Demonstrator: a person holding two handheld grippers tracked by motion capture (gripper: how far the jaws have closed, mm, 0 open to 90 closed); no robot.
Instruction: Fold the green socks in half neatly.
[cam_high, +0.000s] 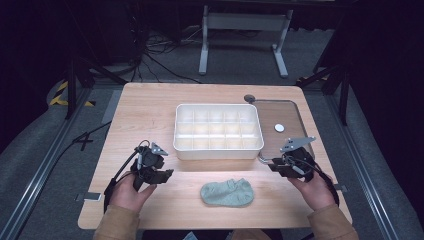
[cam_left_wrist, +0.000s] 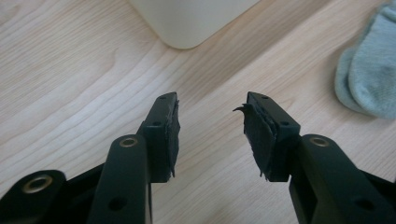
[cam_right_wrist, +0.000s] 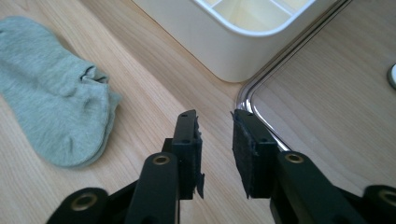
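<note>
Grey-green and soft, the sock (cam_high: 227, 193) lies flat on the pale wooden table (cam_high: 150, 107), near its front edge and between the two hands. The left gripper (cam_high: 167, 173) hovers just left of it, at the front left corner of the white divided box (cam_high: 218, 131); in the left gripper view its jaws stand apart with only bare wood between them, and the sock (cam_left_wrist: 371, 77) shows off to the right. The right gripper (cam_high: 272, 165) sits to the right of the sock and a little farther back, by the corner of the metal-rimmed tray (cam_high: 301, 120). In the right gripper view its jaws are parted with a narrower gap, gripping nothing, over the tray's rim (cam_right_wrist: 261, 79), and the sock (cam_right_wrist: 51, 102) lies well to the left. Neither gripper touches the sock
</note>
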